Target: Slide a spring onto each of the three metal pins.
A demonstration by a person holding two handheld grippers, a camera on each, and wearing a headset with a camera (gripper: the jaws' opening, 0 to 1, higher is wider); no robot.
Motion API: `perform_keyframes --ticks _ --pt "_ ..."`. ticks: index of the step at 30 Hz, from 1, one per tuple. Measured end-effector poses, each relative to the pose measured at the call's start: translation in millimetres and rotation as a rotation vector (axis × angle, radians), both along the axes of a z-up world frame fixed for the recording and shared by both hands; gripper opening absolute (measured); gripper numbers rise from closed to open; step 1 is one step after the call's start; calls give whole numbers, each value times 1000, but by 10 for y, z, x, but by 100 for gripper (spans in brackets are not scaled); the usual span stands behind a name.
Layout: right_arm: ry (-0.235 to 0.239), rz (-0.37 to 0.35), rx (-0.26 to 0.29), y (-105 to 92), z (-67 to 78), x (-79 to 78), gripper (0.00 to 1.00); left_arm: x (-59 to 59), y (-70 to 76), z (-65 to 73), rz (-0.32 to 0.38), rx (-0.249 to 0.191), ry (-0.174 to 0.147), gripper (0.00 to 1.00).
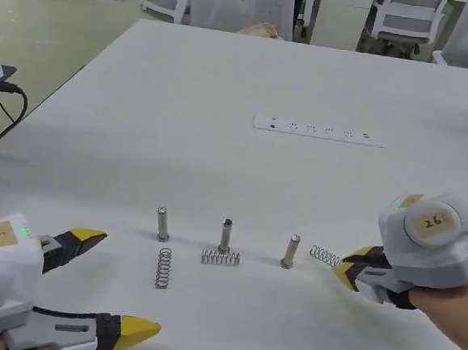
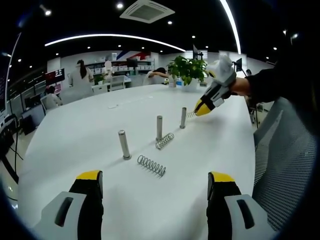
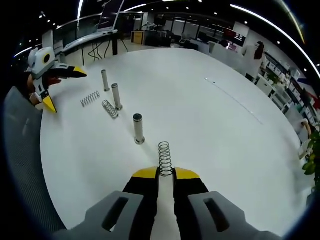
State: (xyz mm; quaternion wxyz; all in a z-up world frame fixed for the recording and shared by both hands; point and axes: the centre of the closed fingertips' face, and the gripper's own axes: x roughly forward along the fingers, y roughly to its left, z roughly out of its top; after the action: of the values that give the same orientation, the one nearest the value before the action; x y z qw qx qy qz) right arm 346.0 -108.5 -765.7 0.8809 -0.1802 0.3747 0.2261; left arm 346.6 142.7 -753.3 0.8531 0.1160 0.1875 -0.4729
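White bench [image 1: 225,85] in an open office. Chairs [image 1: 404,18] stand past the far edge, a black cable [image 1: 5,96] hangs off the left edge, and a white power strip [image 1: 320,131] lies flat twd the far-right part.

Left claw [image 1: 128,282] is over the near-left corner, jaws wide apart w/ nothing betw them, yellow tips pointing twd the pins. Its own view looks down the row fm that end.

3 metal pins stand upright mid-bench in a row parallel to the near edge, well apart fm each other:
- 1st pin [image 1: 162,223] is closest to the left edge.
- 2nd pin [image 1: 226,235] is in the centre.
- 3rd pin [image 1: 290,251] is closest to the right edge.

All 3 are bare.

1st spring [image 1: 163,267] lies flat on the near-edge side of 1st pin, axis running near-to-far, just apart fm it. 2nd spring [image 1: 220,258] lies flat on the near side of 2nd pin, axis parallel to the near edge, v. close to the pin base; can't tell if touching. 3rd spring [image 1: 323,256] is on the right-edge side of 3rd pin, near it but apart.

Right claw [image 1: 342,265] is at the near-right, jaws almost together, pinching the spring end away fm the pin. Rest of the coil sticks out past the tips twd 3rd pin. Can't tell if it's resting on the bench or just lifted.
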Motion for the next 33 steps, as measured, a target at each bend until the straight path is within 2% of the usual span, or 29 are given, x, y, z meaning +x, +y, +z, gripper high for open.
perform_keyframes --ticks 7,13,16,19,22,27,33 --pt "26 28 -5 -24 112 -164 8 -11 -7 60 -4 -6 -14 83" --pt "77 66 22 67 153 -369 8 -35 -24 106 -10 -9 -22 83" --pt "100 90 47 169 195 -430 8 -54 -37 144 -18 -14 -26 83" --pt "104 113 69 279 258 -450 8 -73 -48 166 -26 -14 -31 83" --pt "124 150 120 450 314 -484 8 -103 -53 211 -37 -18 -37 81" --pt "143 217 143 655 362 -533 8 -166 -84 281 -64 -24 -41 76" --pt "152 286 159 881 427 -546 8 -292 -187 385 -136 -33 -50 66"
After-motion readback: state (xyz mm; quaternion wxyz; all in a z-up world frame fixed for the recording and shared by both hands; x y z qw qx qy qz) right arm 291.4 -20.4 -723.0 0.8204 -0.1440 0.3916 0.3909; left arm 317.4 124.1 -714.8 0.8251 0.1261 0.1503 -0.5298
